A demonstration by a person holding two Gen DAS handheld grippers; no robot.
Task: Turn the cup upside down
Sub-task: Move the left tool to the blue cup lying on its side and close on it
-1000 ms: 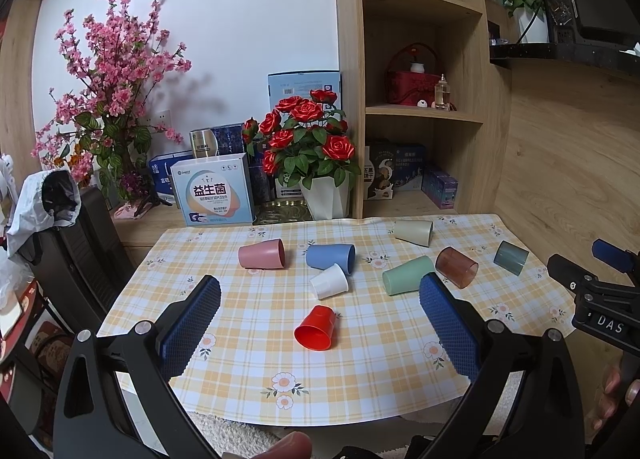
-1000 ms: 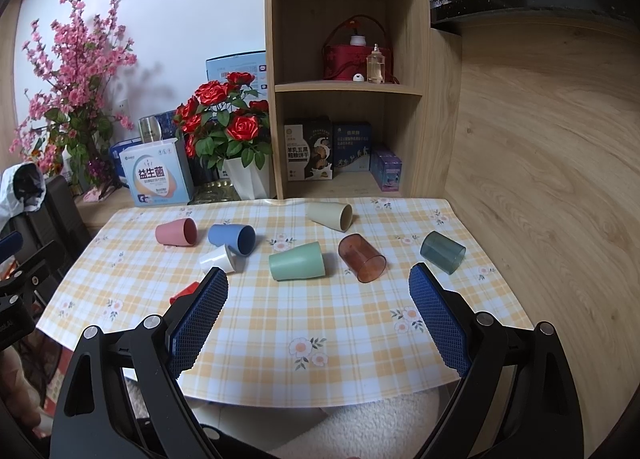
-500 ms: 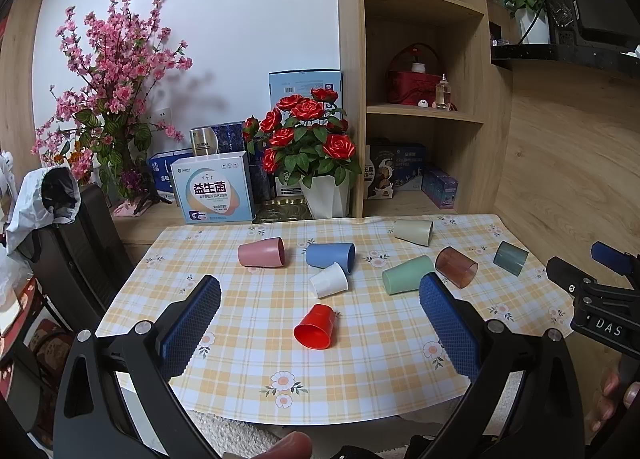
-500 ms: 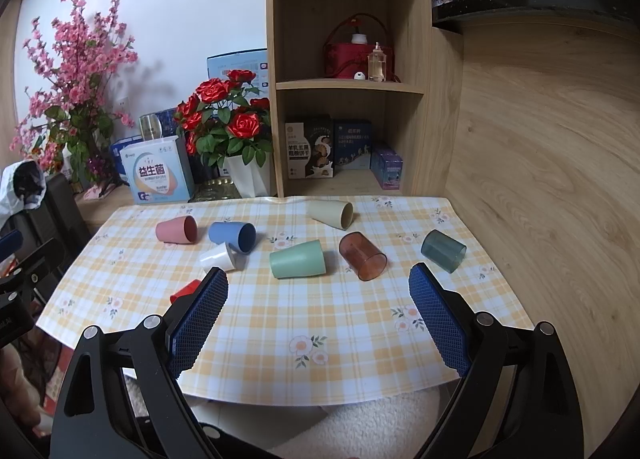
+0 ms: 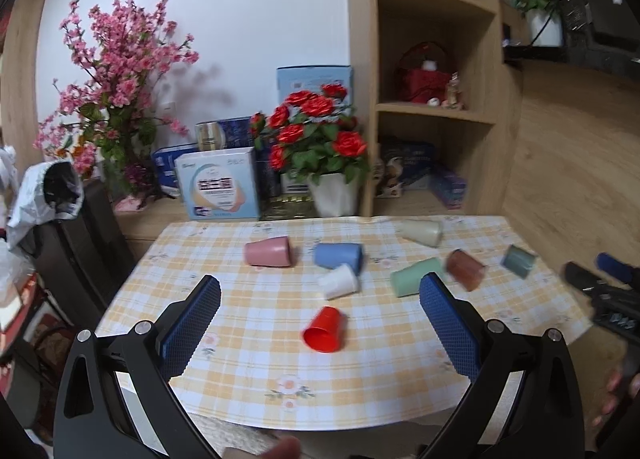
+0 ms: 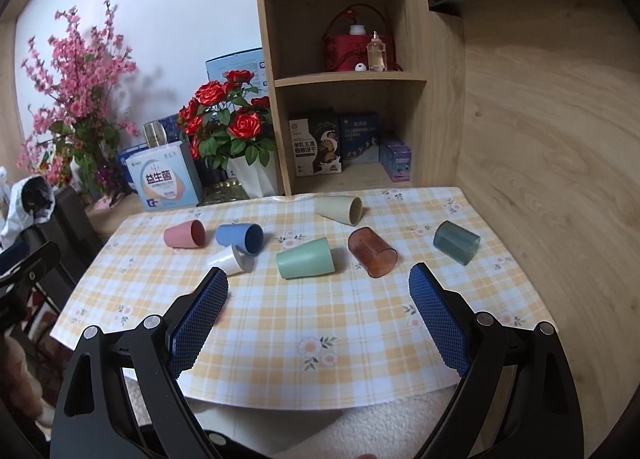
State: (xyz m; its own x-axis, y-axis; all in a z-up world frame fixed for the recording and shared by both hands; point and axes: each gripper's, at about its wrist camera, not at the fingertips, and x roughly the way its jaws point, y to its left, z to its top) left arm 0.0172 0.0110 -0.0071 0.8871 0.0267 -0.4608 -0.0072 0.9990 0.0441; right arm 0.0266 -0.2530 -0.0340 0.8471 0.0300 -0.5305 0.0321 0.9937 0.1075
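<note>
Several cups lie on their sides on a yellow checked tablecloth (image 5: 248,379): red (image 5: 325,329), white (image 5: 338,281), pink (image 5: 268,251), blue (image 5: 338,255), green (image 5: 412,277), brown (image 5: 464,269), cream (image 5: 422,231) and grey-teal (image 5: 519,260). My left gripper (image 5: 320,305) is open and empty, above the table's near edge, with the red cup between its fingers' lines. My right gripper (image 6: 318,291) is open and empty, short of the green cup (image 6: 306,259) and brown cup (image 6: 372,251). The red cup is mostly hidden behind the right gripper's left finger (image 6: 200,315).
A white pot of red roses (image 5: 320,147), boxes (image 5: 218,183) and a pink blossom plant (image 5: 116,87) stand behind the table. A wooden shelf unit (image 6: 348,71) rises at the back. A wood wall (image 6: 552,139) runs along the right. A dark chair (image 5: 76,251) stands left.
Both grippers have moved forward and a little closer to the table; the cups look larger and lower in view. The left view is blurred by motion. No cup has moved.
</note>
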